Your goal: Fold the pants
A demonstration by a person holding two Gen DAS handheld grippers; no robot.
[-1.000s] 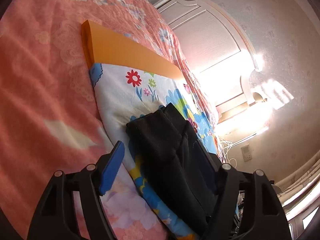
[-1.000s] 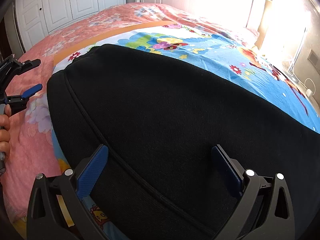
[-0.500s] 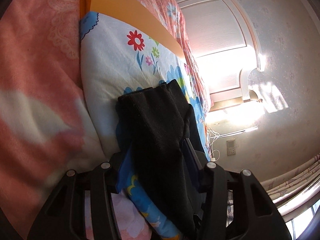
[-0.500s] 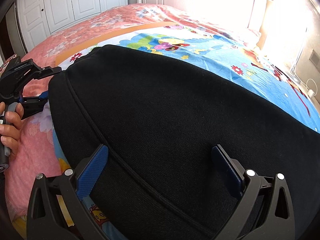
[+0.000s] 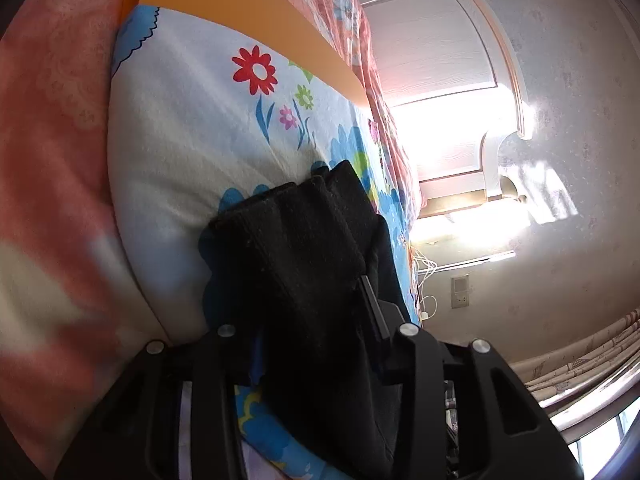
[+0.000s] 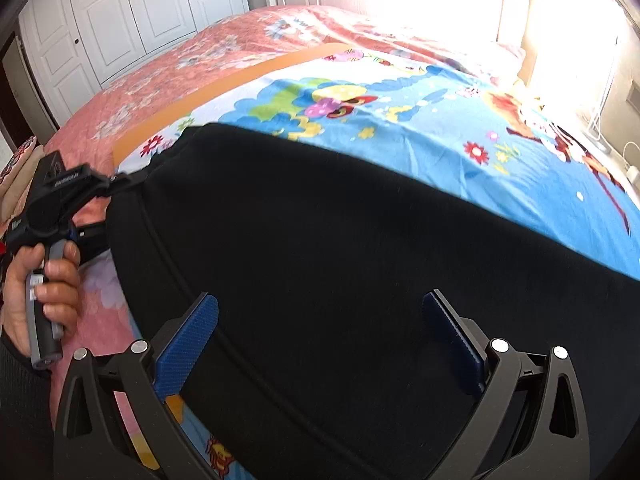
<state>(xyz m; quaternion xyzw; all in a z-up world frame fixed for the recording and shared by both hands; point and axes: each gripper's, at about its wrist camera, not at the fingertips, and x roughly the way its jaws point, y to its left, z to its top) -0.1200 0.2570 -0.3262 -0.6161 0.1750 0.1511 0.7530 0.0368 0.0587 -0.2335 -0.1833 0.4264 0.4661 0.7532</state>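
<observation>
Black pants (image 6: 320,220) lie spread on a cartoon-print sheet (image 6: 400,120) on the bed. In the left wrist view their thick edge (image 5: 304,248) runs in between the fingers of my left gripper (image 5: 312,320), whose jaws are closing and press on the fabric. The right wrist view shows that left gripper (image 6: 108,208) clamped over the pants' left edge, with a person's hand (image 6: 44,292) on its handle. My right gripper (image 6: 320,344) hovers over the near part of the pants, open, blue pads (image 6: 188,344) wide apart and nothing between them.
The sheet (image 5: 192,128) has an orange band (image 5: 240,12) and lies on a pink floral bedcover (image 5: 52,120). A white headboard (image 5: 432,48) stands at the far end. White wardrobe doors (image 6: 132,12) are behind the bed. A wall socket with cables (image 5: 460,296) is beside it.
My left gripper came in to the pants' edge and its jaws narrowed around the fabric. The right gripper rose a little and stayed open.
</observation>
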